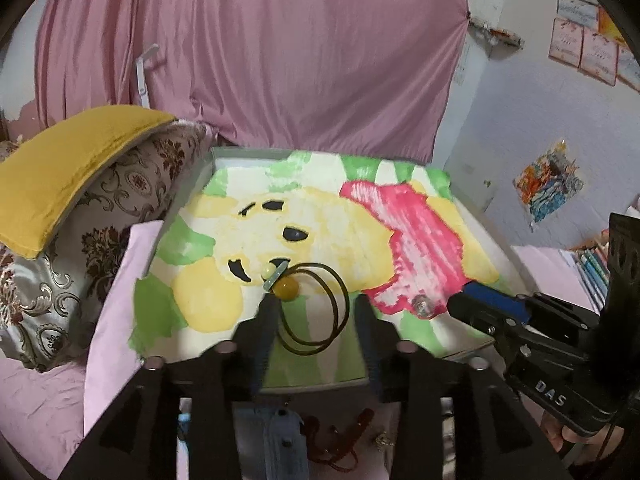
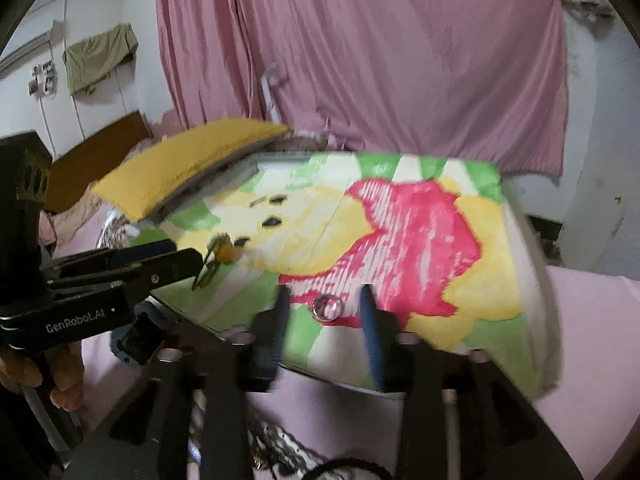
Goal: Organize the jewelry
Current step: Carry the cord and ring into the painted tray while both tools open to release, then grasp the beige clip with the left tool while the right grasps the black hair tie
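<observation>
silver ring (image 2: pixel 327 307) between right gripper (image 2: pixel 325 299) fingers

**Open mat in the middle, bedding crowding its left edge**

The painted mat (image 1: pixel 312 216) is lying mostly bare across its far half, giving open room above. Near its front edge, the hair tie with the amber bead (image 1: pixel 310 304) is taking up the centre, sitting between the spread fingers of the left gripper (image 1: pixel 314 304). The ring (image 2: pixel 328 307) is occupying the mat's front right, between the parted fingers of the right gripper (image 2: pixel 324 300). Stacked cushions (image 1: pixel 80 184) are pressing against the mat's left edge, and the pink curtain (image 1: pixel 280 48) is hanging behind it.
</observation>
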`<action>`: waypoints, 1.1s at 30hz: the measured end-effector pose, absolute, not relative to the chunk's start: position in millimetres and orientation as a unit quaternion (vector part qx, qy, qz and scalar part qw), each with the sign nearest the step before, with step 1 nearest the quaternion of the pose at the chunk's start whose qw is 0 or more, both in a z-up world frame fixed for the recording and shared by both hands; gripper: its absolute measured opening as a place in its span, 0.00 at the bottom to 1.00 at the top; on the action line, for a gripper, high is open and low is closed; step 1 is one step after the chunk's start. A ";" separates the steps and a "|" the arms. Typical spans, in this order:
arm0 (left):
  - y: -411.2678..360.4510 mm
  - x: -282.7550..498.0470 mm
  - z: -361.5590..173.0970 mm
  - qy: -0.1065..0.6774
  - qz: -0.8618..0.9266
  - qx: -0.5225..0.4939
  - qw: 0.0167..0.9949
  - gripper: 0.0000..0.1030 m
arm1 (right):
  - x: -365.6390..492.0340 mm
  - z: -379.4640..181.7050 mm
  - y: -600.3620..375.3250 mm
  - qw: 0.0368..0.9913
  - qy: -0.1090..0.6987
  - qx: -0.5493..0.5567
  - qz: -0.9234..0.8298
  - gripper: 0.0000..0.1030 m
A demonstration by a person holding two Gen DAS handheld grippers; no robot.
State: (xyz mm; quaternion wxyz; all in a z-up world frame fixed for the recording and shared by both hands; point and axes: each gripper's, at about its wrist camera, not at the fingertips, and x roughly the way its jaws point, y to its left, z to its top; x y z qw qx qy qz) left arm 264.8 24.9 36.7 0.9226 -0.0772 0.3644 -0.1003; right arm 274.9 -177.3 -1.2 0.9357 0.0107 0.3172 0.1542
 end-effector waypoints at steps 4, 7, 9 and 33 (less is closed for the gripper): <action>25.5 242.8 48.9 0.317 -0.090 -0.080 0.941 0.64 | 249.6 10.6 -187.4 0.953 0.275 0.013 0.129 0.54; 25.2 227.0 56.6 0.284 -0.072 -0.079 0.953 0.74 | 233.3 17.8 -192.5 0.962 0.246 0.014 0.120 0.59; 24.6 217.4 59.9 0.265 -0.060 -0.080 0.959 0.85 | 222.6 21.8 -195.3 0.967 0.228 0.011 0.112 0.70; 12.1 129.4 49.4 0.234 -0.066 -0.065 0.968 0.99 | 158.6 12.2 -233.8 0.966 0.242 -0.020 0.091 0.97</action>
